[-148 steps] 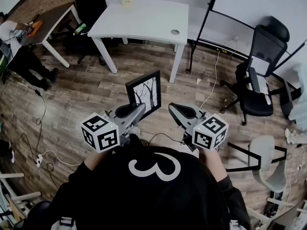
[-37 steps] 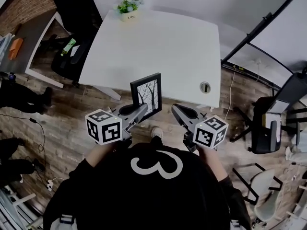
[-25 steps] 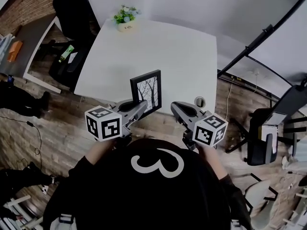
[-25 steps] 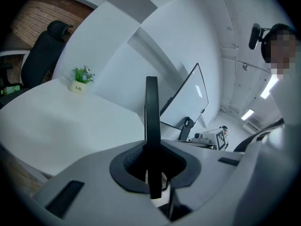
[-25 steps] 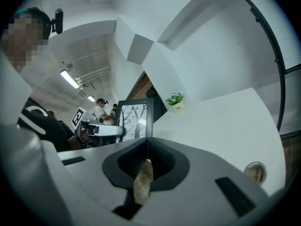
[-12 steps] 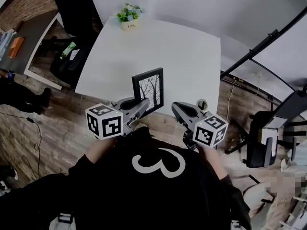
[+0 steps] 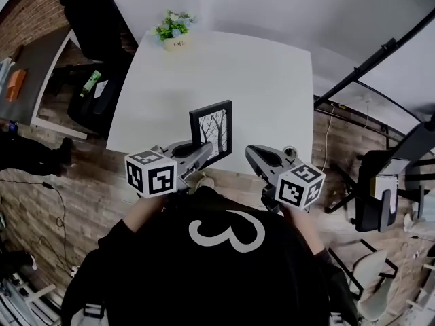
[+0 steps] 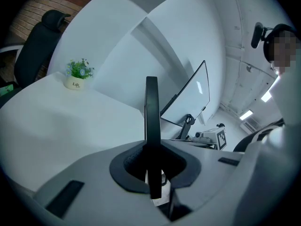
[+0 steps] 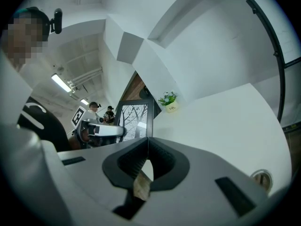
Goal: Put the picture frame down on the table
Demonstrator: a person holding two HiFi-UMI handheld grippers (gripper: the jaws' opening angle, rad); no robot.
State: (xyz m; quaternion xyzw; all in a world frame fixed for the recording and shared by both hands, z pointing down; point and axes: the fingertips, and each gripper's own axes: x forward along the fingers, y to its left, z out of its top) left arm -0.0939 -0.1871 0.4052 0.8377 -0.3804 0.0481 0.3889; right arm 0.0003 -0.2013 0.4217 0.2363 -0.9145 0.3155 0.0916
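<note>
The picture frame (image 7: 211,133) has a smooth black moulding with a dull sheen, and its glazed front catches a pale glare in the right gripper view. The table (image 7: 258,66) has a smooth, matt white top. The left gripper (image 7: 201,149) and the right gripper (image 7: 253,153) have matt grey, plastic-looking shells, with ribbed black pads lining the jaws. Wood-grain planks (image 7: 68,182) cover the floor at lower left, and rough brick (image 7: 30,9) fills the upper left corner. The person's top (image 7: 217,270) is matt black cloth.
</note>
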